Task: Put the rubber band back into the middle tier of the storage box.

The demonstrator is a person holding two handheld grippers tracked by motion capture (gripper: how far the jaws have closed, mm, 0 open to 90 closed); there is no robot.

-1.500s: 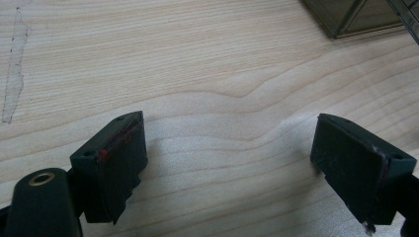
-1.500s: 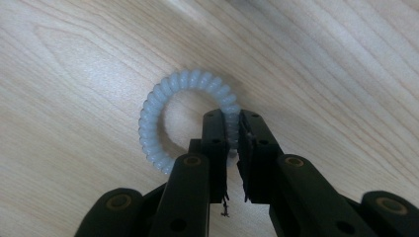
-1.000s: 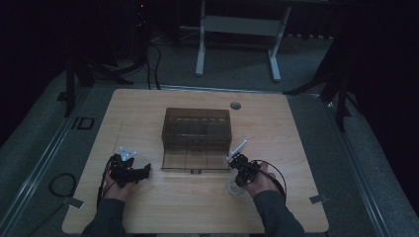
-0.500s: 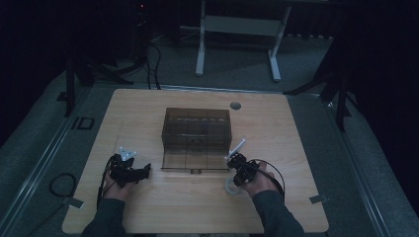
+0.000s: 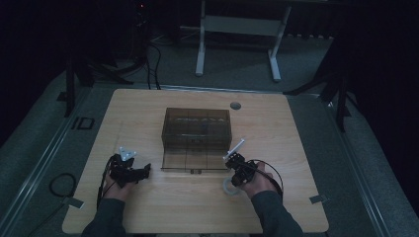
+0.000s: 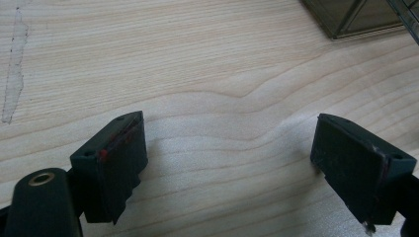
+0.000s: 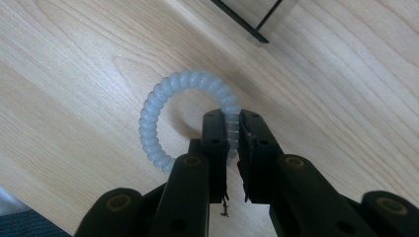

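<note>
Table (image 5: 148,207) held dark see-through box (image 5: 196,129), drawer (image 5: 191,160) pulled out in front. Right gripper (image 7: 232,129) was pinched shut on pale coil hair tie (image 7: 157,111), tie lying on table just beside drawer. Left gripper (image 6: 227,148) stood wide open, nothing in it. Grab looked done; lift and drop into drawer looked left to do. High view showed box and both hands (image 5: 118,183). Right gripper view showed pinch on tie up close.

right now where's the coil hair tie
The coil hair tie is pinched on one side by the right gripper on the wooden table, just in front of the smoky drawer box's right corner, near the person's side.
</note>
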